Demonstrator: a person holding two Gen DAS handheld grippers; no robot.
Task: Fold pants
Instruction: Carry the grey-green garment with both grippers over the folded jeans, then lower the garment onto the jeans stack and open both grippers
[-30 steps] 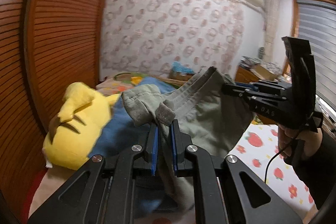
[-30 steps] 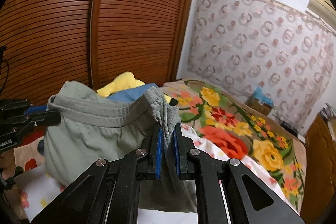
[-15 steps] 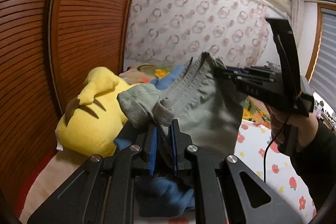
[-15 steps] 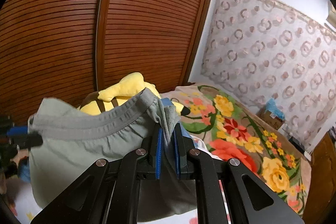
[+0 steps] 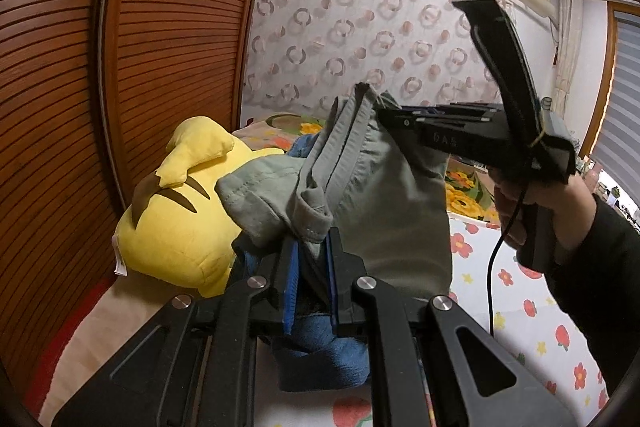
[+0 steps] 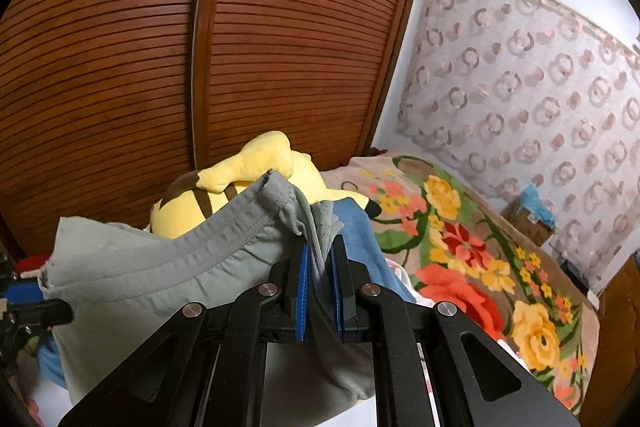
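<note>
Gripping pants (image 5: 400, 211), right tool (image 5: 394, 117) shows hand (image 5: 520, 211)

Room and obstacles around the raised pants

Plush (image 5: 180, 211) and blue cloth (image 5: 320, 351) crowd 9 to 12 o'clock; wardrobe (image 6: 200, 47) walls 10 o'clock; flowered bedding (image 5: 520, 307) lies open at 3 o'clock.

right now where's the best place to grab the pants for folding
Grip the pants at the two ends of the waistband, coming from above. That thick stitched band is already stretched between the left gripper and right gripper, so the legs hang straight.
</note>
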